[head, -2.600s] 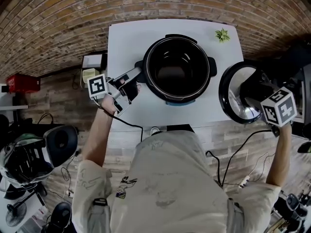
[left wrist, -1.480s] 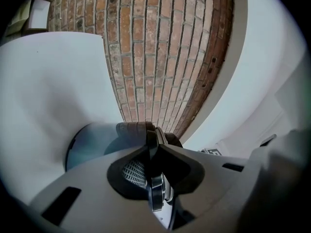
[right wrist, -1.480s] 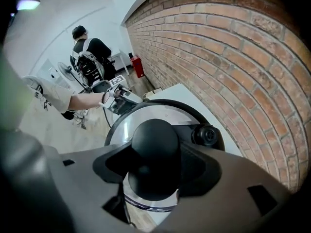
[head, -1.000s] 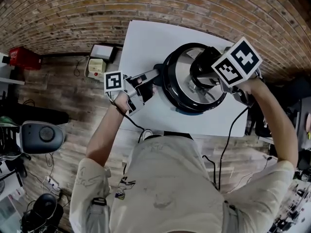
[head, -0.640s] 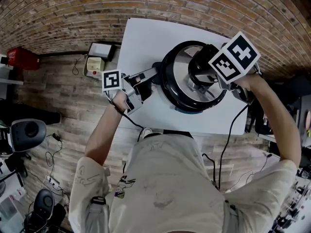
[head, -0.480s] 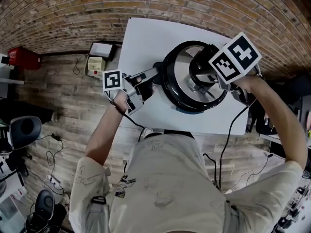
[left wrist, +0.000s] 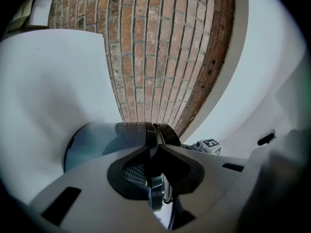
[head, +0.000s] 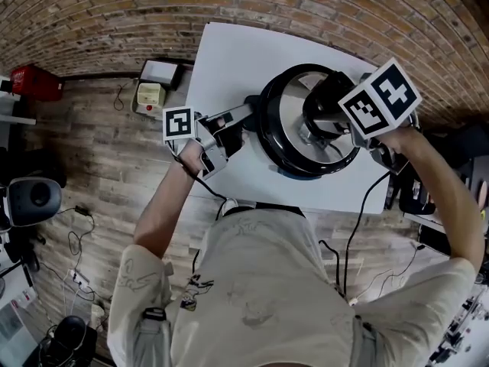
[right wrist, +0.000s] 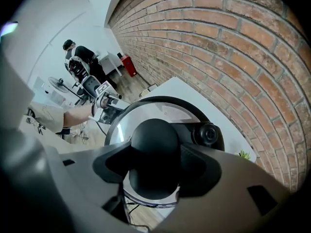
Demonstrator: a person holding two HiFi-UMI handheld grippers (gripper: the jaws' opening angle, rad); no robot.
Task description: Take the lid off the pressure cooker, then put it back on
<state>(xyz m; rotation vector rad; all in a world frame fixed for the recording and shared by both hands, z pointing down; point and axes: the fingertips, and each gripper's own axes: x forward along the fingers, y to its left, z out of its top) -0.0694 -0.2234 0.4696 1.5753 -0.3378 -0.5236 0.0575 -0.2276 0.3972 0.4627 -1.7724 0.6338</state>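
The black pressure cooker [head: 284, 168] stands on the white table [head: 229, 60] with its steel lid [head: 284, 121] on top. My right gripper [head: 322, 122] points down from above and is shut on the lid's round black knob [right wrist: 154, 152], which fills the space between the jaws. A black valve [right wrist: 208, 135] sits beside the knob on the lid [right wrist: 146, 113]. My left gripper [head: 243, 118] lies level at the cooker's left side, shut on the thin black side handle [left wrist: 154, 188]. The cooker's wall [left wrist: 90, 142] shows blurred behind it.
A brick wall [head: 114, 14] runs along the far side of the table. A small green plant [right wrist: 243, 155] stands at the far table corner. On the wooden floor to the left are a cream box [head: 148, 94], a red box [head: 34, 81] and cables.
The lid, held off beyond the table's right edge over the floor, has come over onto the open cooker. Over the last second both grippers have stayed put; only the head camera has shifted slightly.
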